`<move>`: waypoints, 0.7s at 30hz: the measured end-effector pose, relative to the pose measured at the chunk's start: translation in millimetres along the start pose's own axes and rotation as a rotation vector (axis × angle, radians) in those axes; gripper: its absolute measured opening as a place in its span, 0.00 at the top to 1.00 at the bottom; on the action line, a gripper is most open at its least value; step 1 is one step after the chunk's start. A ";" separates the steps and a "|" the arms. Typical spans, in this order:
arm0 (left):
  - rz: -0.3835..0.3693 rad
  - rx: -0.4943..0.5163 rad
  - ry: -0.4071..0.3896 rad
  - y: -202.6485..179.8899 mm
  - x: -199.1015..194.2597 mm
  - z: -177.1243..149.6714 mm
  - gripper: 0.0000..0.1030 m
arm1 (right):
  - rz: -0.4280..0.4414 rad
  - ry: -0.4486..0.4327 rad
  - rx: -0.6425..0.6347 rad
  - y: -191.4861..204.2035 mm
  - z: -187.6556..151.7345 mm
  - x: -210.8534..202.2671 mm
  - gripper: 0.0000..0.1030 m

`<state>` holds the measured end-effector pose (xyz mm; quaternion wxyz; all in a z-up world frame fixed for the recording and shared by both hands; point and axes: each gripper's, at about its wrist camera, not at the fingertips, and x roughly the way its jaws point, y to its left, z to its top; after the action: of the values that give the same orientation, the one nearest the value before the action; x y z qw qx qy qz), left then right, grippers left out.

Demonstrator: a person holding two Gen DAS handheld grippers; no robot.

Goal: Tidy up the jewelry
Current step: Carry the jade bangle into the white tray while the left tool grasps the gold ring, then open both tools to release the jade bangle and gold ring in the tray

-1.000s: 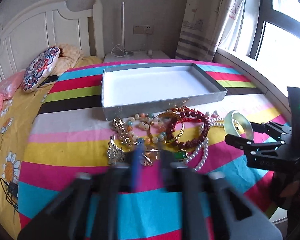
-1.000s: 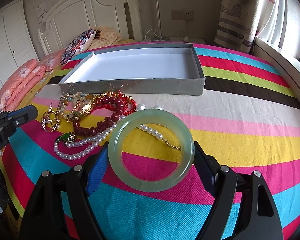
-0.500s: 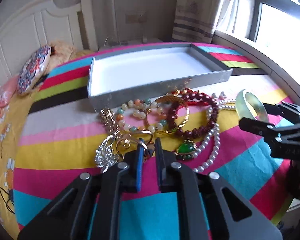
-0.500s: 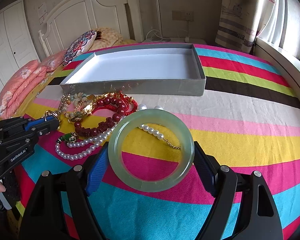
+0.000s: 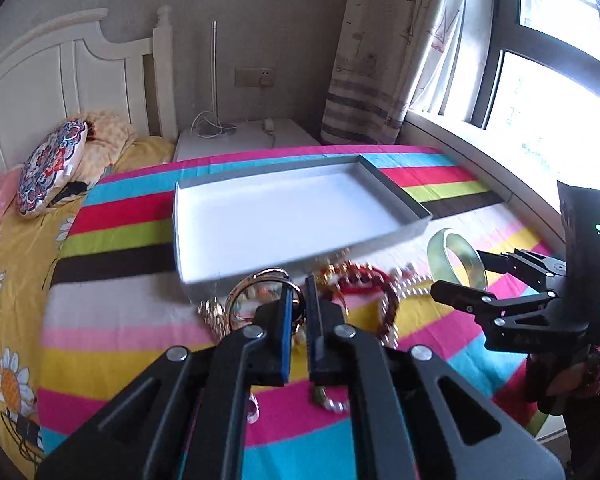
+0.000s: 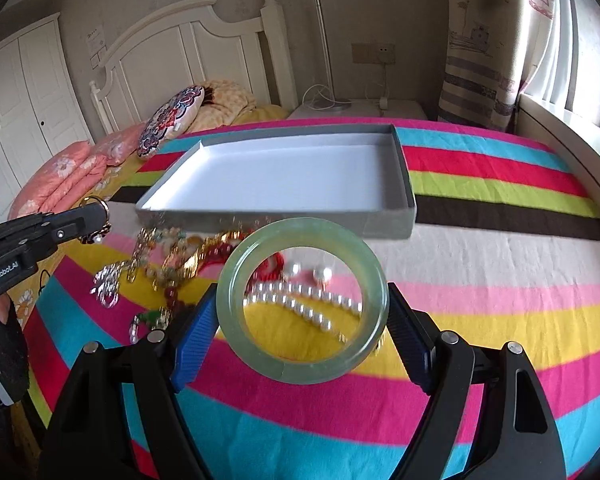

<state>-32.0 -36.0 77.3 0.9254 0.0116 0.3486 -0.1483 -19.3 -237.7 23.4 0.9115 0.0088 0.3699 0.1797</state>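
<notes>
The left gripper (image 5: 296, 300) had its fingers (image 5: 285, 320) drawn narrow, pinched on a gold bangle (image 5: 260, 296) whose loop stood out to the left of the tips, lifted off the striped blanket (image 5: 112, 344). From the right wrist view that same bangle (image 6: 96, 204) showed at the tip of the left gripper (image 6: 82, 216), with a small pearl piece hanging under it.

The right gripper (image 6: 300, 316) had its fingers (image 6: 194, 340) spread wide, the blue pads pressed on either side of a pale green jade bangle (image 6: 304, 368) held flat between them. In the left wrist view this jade bangle (image 5: 456, 256) sat at the right, in front of the right gripper (image 5: 472, 280).

Under and beyond the jade bangle lay a pearl necklace (image 6: 300, 300) on the blanket. To its left was a blurred heap of jewelry (image 6: 172, 260): red beads, gold chains, a silver piece.

Farther off stood the grey tray (image 6: 404, 184), white inside, with nothing in it. A patterned cushion (image 6: 168, 120) lay at the far left by the white headboard (image 6: 204, 52).
</notes>
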 end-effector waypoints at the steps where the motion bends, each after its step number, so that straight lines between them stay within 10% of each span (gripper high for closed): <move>1: -0.013 -0.012 0.007 4.3 7.3 7.1 0.95 | 0.010 0.002 0.007 -1.2 6.9 4.3 0.25; 21: 0.082 -0.035 0.170 44.7 132.3 82.0 0.94 | -0.100 0.175 0.072 -20.2 122.3 137.2 0.24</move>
<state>127.5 -38.7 49.8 0.8977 0.0222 0.4278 -0.1028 160.9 -196.5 17.1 0.8827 0.0075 0.4543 0.1204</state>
